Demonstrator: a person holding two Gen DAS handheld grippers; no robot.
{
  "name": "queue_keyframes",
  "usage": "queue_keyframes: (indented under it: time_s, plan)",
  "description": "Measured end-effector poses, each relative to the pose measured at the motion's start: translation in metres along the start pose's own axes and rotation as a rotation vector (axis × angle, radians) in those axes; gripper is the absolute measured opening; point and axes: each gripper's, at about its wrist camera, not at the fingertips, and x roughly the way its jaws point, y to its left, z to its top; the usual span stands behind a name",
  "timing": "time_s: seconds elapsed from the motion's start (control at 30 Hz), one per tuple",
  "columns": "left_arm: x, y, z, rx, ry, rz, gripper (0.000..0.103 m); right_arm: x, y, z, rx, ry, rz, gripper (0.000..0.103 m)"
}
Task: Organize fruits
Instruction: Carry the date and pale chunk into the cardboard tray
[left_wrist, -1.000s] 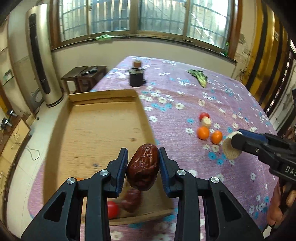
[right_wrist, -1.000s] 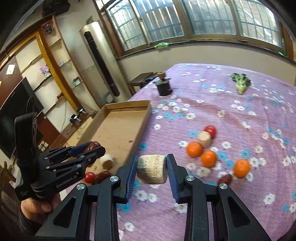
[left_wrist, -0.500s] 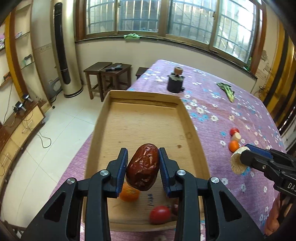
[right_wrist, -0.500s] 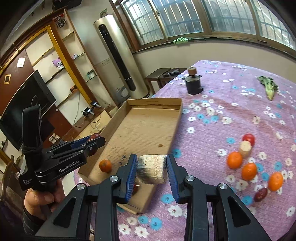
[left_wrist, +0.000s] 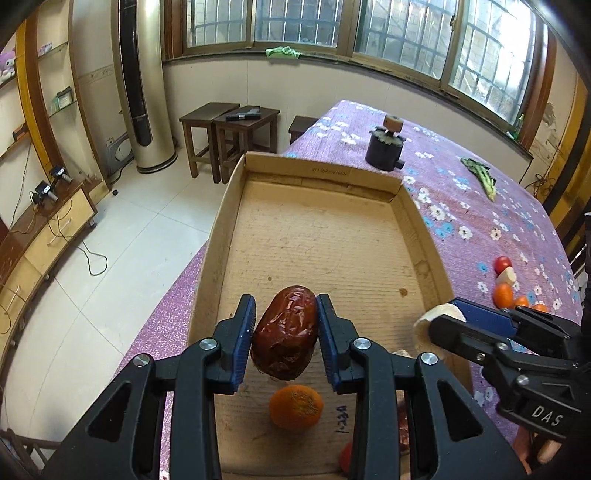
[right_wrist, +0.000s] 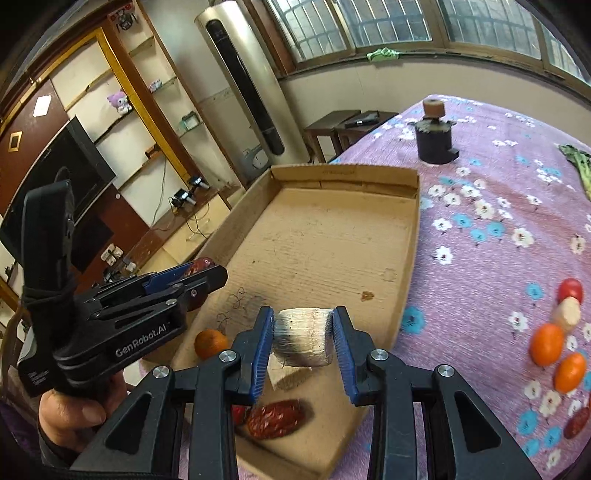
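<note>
My left gripper (left_wrist: 285, 338) is shut on a dark red date (left_wrist: 285, 332) and holds it above the near end of the cardboard tray (left_wrist: 321, 177). My right gripper (right_wrist: 303, 341) is shut on a pale yam piece (right_wrist: 302, 341), also above the tray's near end (right_wrist: 410, 251). On the tray floor lie an orange (left_wrist: 296, 406), a second date (right_wrist: 275, 419), a small red tomato (right_wrist: 239, 413) and a pale chunk (right_wrist: 286, 374). Loose oranges (right_wrist: 546, 343), a tomato (right_wrist: 570, 290) and a yam piece (right_wrist: 567, 314) lie on the purple cloth at the right.
A black pot with a cork (left_wrist: 386, 147) stands beyond the tray's far end. A green vegetable (left_wrist: 480, 177) lies further right. Another date (right_wrist: 576, 424) lies on the cloth. The table's left edge (left_wrist: 173, 295) drops to a tiled floor with wooden stools (left_wrist: 229, 122).
Both grippers have moved left from over the cloth to over the tray's near end, each still holding its item. The loose fruits on the cloth have shifted to the right of both views.
</note>
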Motion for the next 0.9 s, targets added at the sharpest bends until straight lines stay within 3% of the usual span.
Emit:
queue_keyframes:
  time_s: [0.57,0.9]
  plan:
    - [0.026,-0.001,-0.006,0.013,0.075,0.008,0.031,0.028,-0.003,0.016,-0.029,0.016,-0.045,0.033]
    - [0.034,-0.005,-0.008,0.02,0.1,0.025,0.031,0.047,-0.004,0.013,-0.046,0.072,-0.051,0.034]
